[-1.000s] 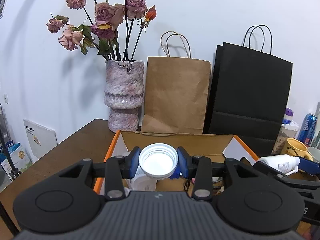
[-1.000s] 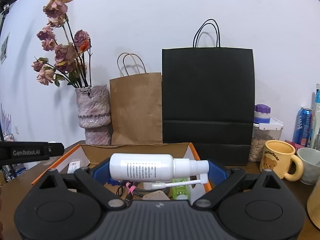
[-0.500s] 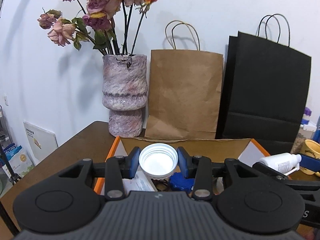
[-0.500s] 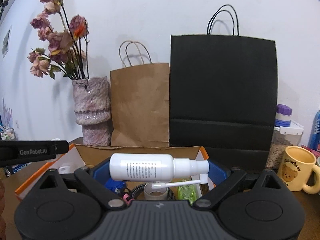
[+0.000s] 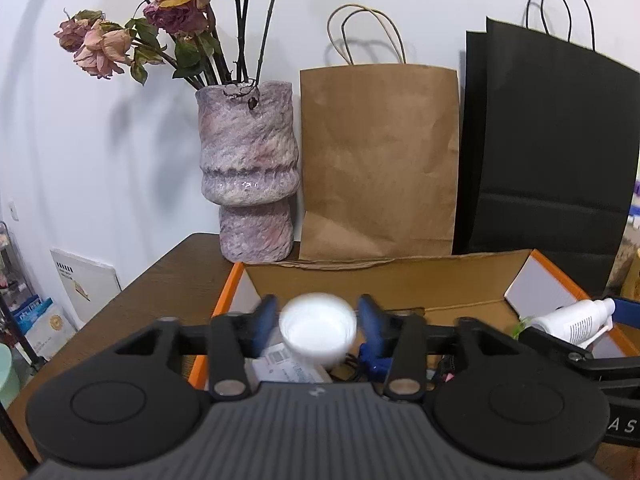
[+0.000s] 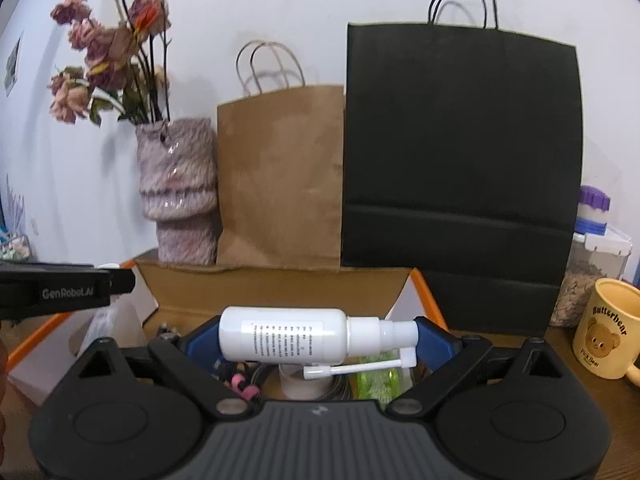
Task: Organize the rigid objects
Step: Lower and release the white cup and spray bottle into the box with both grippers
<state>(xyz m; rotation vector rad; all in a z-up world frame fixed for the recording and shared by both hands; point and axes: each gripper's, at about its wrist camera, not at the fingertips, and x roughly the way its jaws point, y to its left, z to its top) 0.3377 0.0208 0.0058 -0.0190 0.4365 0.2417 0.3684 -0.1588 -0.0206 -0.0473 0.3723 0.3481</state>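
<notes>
My left gripper (image 5: 318, 320) stands open over the orange-edged cardboard box (image 5: 400, 276). A white round cap (image 5: 318, 330), blurred, sits between the blue pads with a small gap on each side. My right gripper (image 6: 318, 338) is shut on a white spray bottle (image 6: 288, 335), held sideways with its nozzle to the right, above the same box (image 6: 272, 284). The bottle also shows in the left wrist view (image 5: 572, 316). Small items, cables and a green packet (image 6: 378, 380) lie in the box.
A vase of dried roses (image 5: 248, 168), a brown paper bag (image 5: 378, 160) and a black paper bag (image 5: 548, 160) stand behind the box against the wall. A yellow mug (image 6: 608, 334) and a food jar (image 6: 588, 276) stand at the right. The wooden table (image 5: 160, 280) extends left.
My left gripper's jaws have opened and the white cap has come loose, dropping slightly and blurring. Both grippers have moved forward over the box. The right gripper keeps the spray bottle.
</notes>
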